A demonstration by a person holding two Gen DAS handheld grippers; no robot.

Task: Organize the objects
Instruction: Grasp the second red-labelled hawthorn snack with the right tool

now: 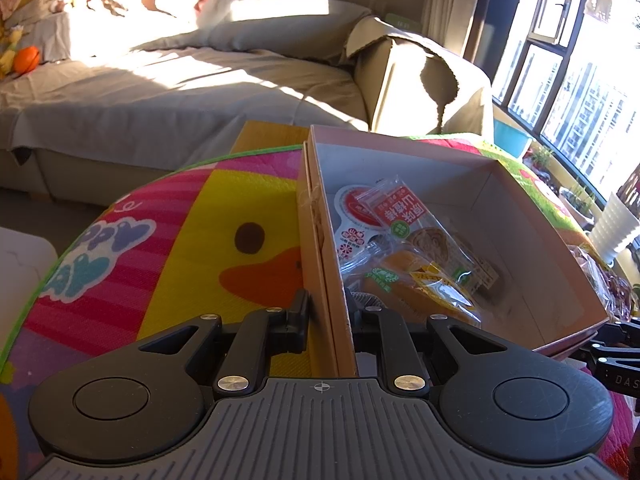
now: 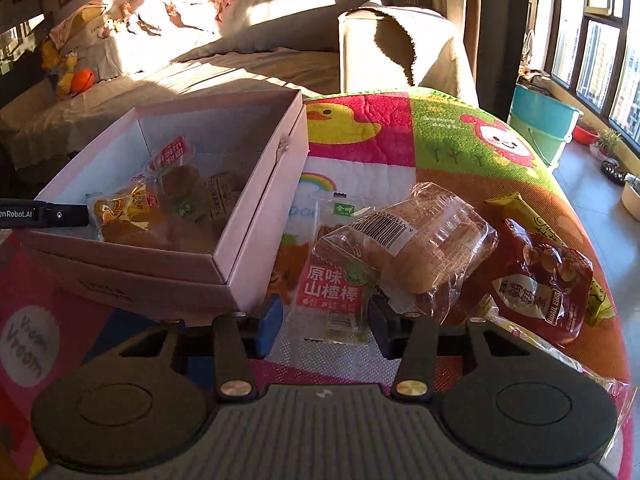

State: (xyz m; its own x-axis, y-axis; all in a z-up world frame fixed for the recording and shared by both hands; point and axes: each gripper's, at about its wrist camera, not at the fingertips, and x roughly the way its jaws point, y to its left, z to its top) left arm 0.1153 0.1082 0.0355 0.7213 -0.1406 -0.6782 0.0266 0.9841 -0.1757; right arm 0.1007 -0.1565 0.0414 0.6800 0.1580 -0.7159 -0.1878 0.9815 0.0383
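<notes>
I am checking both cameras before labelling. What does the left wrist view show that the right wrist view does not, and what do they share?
Only the left wrist view shows the left gripper clamped on the wall of the pink box, and the big duck print.

Only the right wrist view shows the snacks outside the box: the hawthorn stick packet between the right gripper's open fingers, the bread bag and the quail egg pouch.

Both show the box, the snacks inside it, the colourful mat and the sofa.

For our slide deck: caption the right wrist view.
Right gripper straddles a hawthorn snack packet beside the pink box.
</notes>
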